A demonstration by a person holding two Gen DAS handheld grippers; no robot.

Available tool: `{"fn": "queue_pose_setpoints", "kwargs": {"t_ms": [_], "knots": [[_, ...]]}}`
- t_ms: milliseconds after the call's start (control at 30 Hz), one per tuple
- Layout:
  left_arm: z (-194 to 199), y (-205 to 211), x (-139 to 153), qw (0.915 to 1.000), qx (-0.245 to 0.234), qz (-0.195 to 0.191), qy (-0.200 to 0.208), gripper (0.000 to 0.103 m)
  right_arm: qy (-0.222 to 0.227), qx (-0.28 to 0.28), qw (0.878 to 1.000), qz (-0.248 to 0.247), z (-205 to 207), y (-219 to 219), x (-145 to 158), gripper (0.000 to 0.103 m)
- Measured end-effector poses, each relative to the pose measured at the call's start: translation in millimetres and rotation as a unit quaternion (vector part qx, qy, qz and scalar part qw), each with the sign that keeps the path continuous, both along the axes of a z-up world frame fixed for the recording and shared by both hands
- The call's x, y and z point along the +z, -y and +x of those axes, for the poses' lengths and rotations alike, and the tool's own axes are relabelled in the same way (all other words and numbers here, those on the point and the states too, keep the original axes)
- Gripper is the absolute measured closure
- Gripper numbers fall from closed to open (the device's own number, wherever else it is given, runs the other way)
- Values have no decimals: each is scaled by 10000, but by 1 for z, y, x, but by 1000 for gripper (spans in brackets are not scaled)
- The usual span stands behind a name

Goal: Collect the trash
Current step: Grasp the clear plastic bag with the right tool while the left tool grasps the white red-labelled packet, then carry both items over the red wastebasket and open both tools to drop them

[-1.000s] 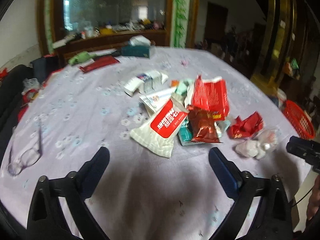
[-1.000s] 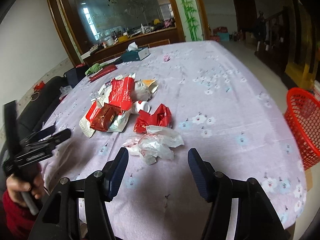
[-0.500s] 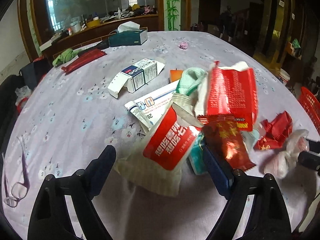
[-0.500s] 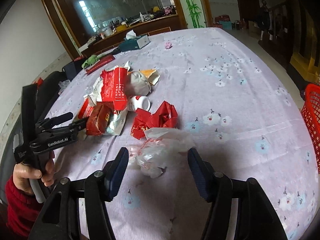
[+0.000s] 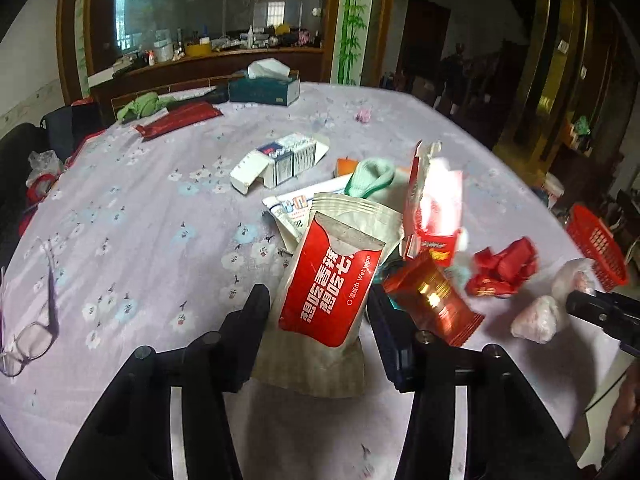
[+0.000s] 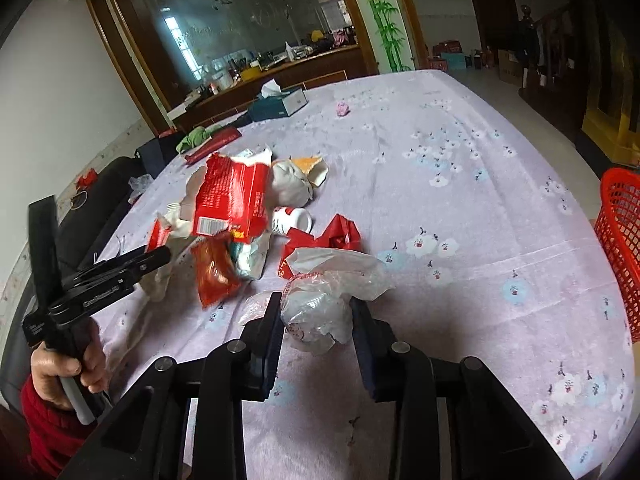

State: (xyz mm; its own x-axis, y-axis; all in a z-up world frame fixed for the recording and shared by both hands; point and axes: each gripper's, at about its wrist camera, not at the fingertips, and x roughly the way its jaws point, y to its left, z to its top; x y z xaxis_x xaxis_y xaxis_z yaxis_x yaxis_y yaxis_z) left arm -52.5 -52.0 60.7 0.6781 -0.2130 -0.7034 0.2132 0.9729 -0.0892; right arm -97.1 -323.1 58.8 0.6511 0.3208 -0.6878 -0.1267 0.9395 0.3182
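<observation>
1. Both grippers have closed in on the pile since a second ago: the left gripper (image 5: 318,312), which hung back over bare cloth, now has the wet-wipe pack (image 5: 330,280) between its fingers, and the right gripper (image 6: 316,316) has come forward onto the crumpled plastic bag (image 6: 326,300).
2. Left jaws stand partly apart on either side of the pack's lower end; whether they pinch it yet I cannot tell (the pack looks lifted at its near edge). Right jaws are pressed against both sides of the bag, clamped on it.
3. Just right of the pack lie a shiny red snack wrapper (image 5: 434,300) and an upright red carton (image 5: 434,208), both blurred; farther right sits a crumpled red wrapper (image 5: 504,268).
4. Beyond the pile rest a white medicine box (image 5: 280,162), a tissue box (image 5: 264,86) at the far side, and spectacles (image 5: 30,320) at the near left.
5. A red basket (image 6: 620,248) stands off the table's right edge, likely the bin.
6. Risks, as I judge them: the pack is limp and may fold out of a shallow grip; the bag's loose film could slip or shed its contents; dragging the pack might pull neighbouring wrappers off the flowered tablecloth (image 5: 160,220).
</observation>
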Motion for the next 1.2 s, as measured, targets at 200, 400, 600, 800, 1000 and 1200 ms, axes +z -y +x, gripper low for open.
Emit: {"fn": "queue_pose_setpoints", "kwargs": {"t_ms": [200, 400, 600, 800, 1000, 1200], "knots": [[-17, -7, 25, 9987, 279, 2, 423, 54, 89, -110, 9999, 36, -5, 7, 3, 68], [-32, 1, 42, 9886, 720, 837, 1024, 54, 287, -239, 9992, -136, -17, 13, 11, 68], [-30, 0, 47, 9893, 707, 808, 989, 54, 271, -277, 9992, 3, -17, 21, 12, 68], [-39, 26, 59, 9965, 19, 197, 817, 54, 384, -493, 9979, 153, -25, 41, 20, 68], [-40, 86, 65, 9935, -942, -361, 519, 54, 638, -1111, 9914, 271, -41, 93, 39, 68], [-39, 172, 64, 9786, -1917, -733, 164, 53, 816, -1979, 9765, 228, -61, 162, 55, 68]]}}
